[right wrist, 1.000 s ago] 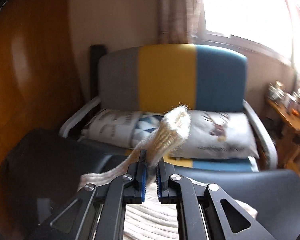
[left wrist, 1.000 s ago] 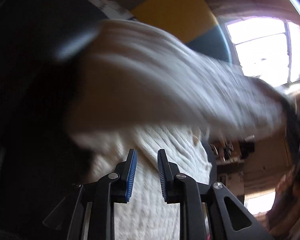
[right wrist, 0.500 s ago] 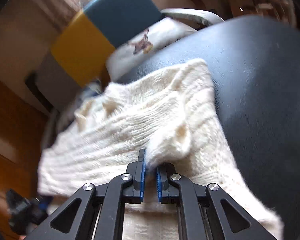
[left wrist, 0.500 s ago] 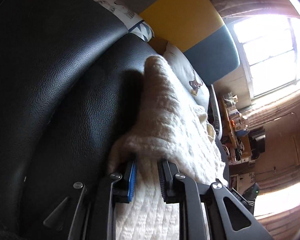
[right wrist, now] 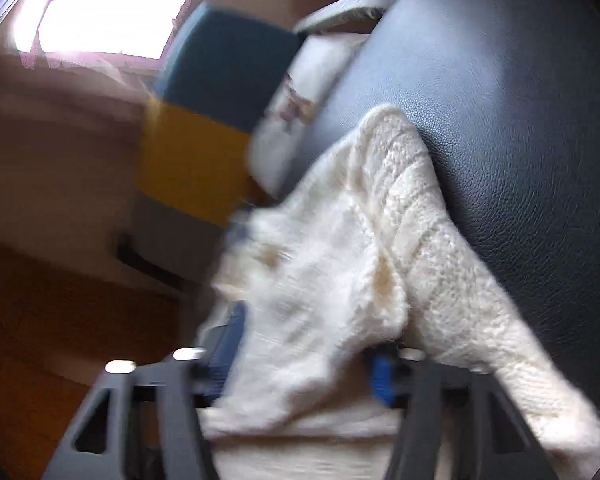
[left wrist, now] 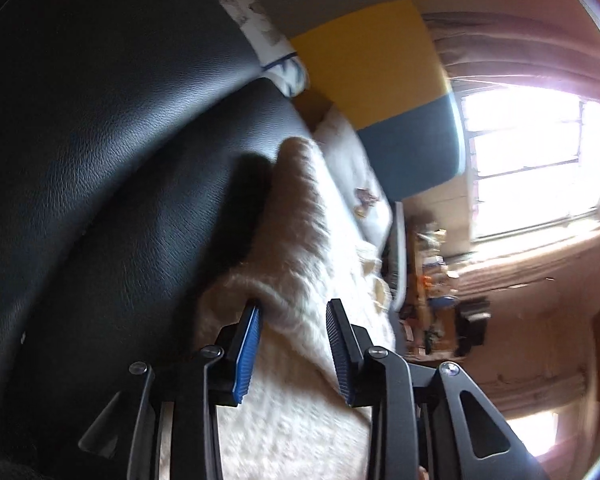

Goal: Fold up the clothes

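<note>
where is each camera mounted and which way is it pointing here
Left wrist view: sits on the left tool, looking along its open blue-padded fingers over the cream knitted sweater on the black leather seat; no body part visible.
Right wrist view: sits on the right tool, open, facing the sweater draped over its fingers; blurred, no body part visible.
Shared: sweater, black seat, yellow-and-blue chair back.

The left hand-held gripper (left wrist: 294, 320) has its jaws spread apart; the right hand-held gripper (right wrist: 308, 340) likewise gapes wide
</note>
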### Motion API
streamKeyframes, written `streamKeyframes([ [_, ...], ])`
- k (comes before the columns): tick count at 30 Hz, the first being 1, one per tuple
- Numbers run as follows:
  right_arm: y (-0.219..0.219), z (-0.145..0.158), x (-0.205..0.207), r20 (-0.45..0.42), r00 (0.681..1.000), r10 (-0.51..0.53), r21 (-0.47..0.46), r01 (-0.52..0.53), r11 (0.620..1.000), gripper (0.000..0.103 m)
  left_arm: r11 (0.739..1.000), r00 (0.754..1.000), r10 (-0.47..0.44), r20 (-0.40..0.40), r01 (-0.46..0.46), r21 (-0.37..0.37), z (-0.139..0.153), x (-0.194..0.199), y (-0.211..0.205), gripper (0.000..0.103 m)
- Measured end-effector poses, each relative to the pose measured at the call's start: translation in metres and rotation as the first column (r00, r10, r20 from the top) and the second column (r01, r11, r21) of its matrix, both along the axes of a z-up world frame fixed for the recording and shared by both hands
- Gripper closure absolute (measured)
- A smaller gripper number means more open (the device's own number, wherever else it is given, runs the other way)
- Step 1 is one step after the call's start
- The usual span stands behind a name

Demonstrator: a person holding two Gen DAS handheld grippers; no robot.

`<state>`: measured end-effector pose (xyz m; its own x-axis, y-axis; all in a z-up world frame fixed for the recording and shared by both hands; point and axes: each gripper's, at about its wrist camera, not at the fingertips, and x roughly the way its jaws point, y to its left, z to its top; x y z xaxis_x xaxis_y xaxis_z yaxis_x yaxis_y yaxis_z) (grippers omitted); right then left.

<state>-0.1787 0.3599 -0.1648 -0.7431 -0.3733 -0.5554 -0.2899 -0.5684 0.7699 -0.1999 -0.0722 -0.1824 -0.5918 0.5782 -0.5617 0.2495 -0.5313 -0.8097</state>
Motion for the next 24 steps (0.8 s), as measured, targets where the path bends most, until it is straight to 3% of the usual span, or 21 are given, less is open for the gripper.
streamKeyframes([
  [1, -0.008, 0.008, -0.004, 0.026, 0.999, 0.023, 0.097, -0.025, 0.995, 0.095, 0.999, 1.000, -0.007, 0.002, 0.007, -0.034, 0.001, -0.002, 0.003, 0.081],
  [2, -0.017, 0.018, -0.007, 0.042, 0.998, 0.041, 0.201, -0.048, 0.978, 0.095, 0.997, 1.000, -0.019, -0.003, 0.019, -0.068, 0.003, -0.002, 0.005, 0.086],
  [4, -0.031, 0.042, -0.005, 0.037, 0.997, 0.072, 0.389, -0.081, 0.918, 0.095, 0.990, 0.997, -0.052, -0.053, 0.044, -0.131, 0.014, -0.001, 0.011, 0.087],
  [6, -0.040, 0.059, 0.000, 0.026, 0.996, 0.089, 0.510, -0.090, 0.855, 0.095, 0.974, 0.987, -0.115, -0.116, 0.088, -0.210, 0.029, 0.004, 0.021, 0.087],
  [8, -0.040, 0.053, 0.004, 0.069, 0.995, 0.078, 0.546, -0.103, 0.831, 0.095, 0.950, 0.980, -0.174, -0.100, 0.140, -0.281, 0.029, 0.005, 0.031, 0.087],
  [10, -0.028, 0.028, 0.011, 0.126, 0.991, 0.055, 0.498, -0.111, 0.860, 0.095, 0.925, 0.979, -0.197, -0.043, 0.171, -0.340, 0.018, 0.006, 0.035, 0.089],
  [11, -0.019, 0.018, 0.014, 0.111, 0.993, 0.041, 0.451, -0.087, 0.889, 0.095, 0.922, 0.981, -0.193, -0.011, 0.178, -0.344, 0.009, 0.009, 0.030, 0.092],
  [12, -0.010, 0.009, 0.018, 0.096, 0.995, 0.025, 0.401, -0.062, 0.914, 0.096, 0.930, 0.983, -0.185, 0.002, 0.175, -0.323, 0.002, 0.013, 0.025, 0.098],
  [14, 0.004, 0.000, 0.023, 0.073, 0.997, 0.008, 0.309, -0.030, 0.951, 0.096, 0.952, 0.987, -0.162, -0.005, 0.155, -0.265, 0.001, 0.018, 0.020, 0.098],
  [15, 0.010, -0.002, 0.026, 0.064, 0.998, 0.002, 0.265, -0.019, 0.964, 0.091, 0.964, 0.989, -0.150, -0.009, 0.145, -0.222, 0.001, 0.020, 0.017, 0.090],
  [17, 0.020, -0.001, 0.033, 0.049, 0.999, -0.011, 0.204, 0.001, 0.979, 0.087, 0.992, 0.994, -0.110, -0.025, 0.108, -0.062, -0.006, 0.023, 0.006, 0.080],
  [18, 0.025, 0.002, 0.037, 0.042, 0.999, -0.024, 0.195, 0.015, 0.981, 0.080, 0.996, 0.996, -0.084, -0.023, 0.084, -0.003, -0.013, 0.021, 0.003, 0.079],
  [20, 0.027, 0.021, 0.048, 0.010, 0.998, -0.055, 0.266, 0.050, 0.963, 0.056, 0.990, 0.999, -0.031, -0.022, 0.034, 0.135, -0.022, 0.025, -0.008, 0.076],
  [21, 0.025, 0.034, 0.054, -0.012, 0.999, -0.053, 0.310, 0.054, 0.949, 0.036, 0.981, 1.000, -0.008, -0.022, 0.012, 0.196, -0.027, 0.027, -0.013, 0.074],
  [22, 0.021, 0.044, 0.052, -0.031, 0.999, -0.025, 0.328, 0.034, 0.944, 0.023, 0.971, 1.000, 0.011, -0.020, -0.006, 0.239, -0.030, 0.028, -0.016, 0.074],
  [24, 0.004, 0.066, 0.036, -0.068, 0.993, 0.101, 0.322, -0.074, 0.944, 0.019, 0.956, 0.999, 0.038, -0.020, -0.031, 0.293, -0.034, 0.030, -0.021, 0.072],
])
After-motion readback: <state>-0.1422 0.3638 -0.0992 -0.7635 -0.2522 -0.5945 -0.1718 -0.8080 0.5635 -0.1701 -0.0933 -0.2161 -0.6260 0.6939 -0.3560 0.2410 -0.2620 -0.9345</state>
